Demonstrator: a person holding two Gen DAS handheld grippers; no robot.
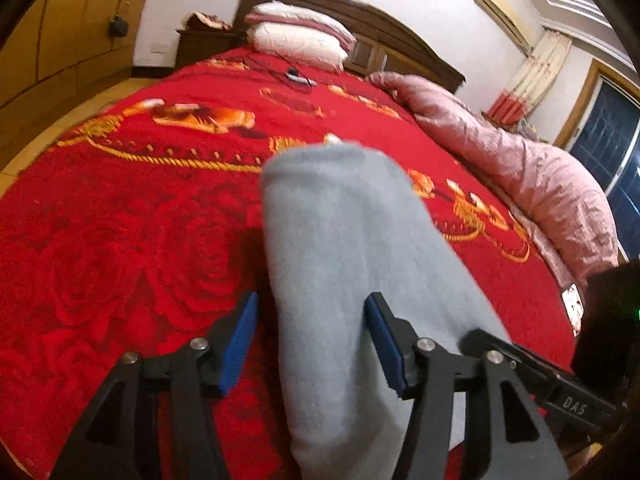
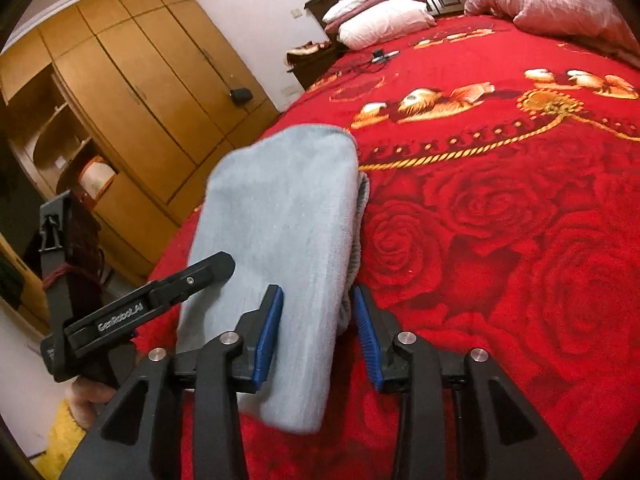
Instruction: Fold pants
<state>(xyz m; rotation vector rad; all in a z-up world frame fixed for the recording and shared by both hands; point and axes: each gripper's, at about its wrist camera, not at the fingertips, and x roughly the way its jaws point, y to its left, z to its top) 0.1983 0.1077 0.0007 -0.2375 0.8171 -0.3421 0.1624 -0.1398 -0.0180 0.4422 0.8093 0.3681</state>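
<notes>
The light grey-blue pants (image 1: 340,240) lie folded into a long narrow strip on the red rose blanket (image 1: 120,240), running away from me. My left gripper (image 1: 312,344) is open and straddles the strip's near part, one blue pad on each side. In the right wrist view the same pants (image 2: 280,208) pass between the blue pads of my right gripper (image 2: 318,336), which is also open. The left pad overlaps the cloth and the right pad sits just off its edge. The other gripper's black body (image 2: 160,304) rests against the pants' left side.
Pillows (image 1: 296,40) and a dark wooden headboard stand at the far end of the bed. A pink quilt (image 1: 520,168) is heaped along the right side. A small device with a cable (image 1: 296,76) lies near the pillows. A wooden wardrobe (image 2: 140,80) stands left of the bed.
</notes>
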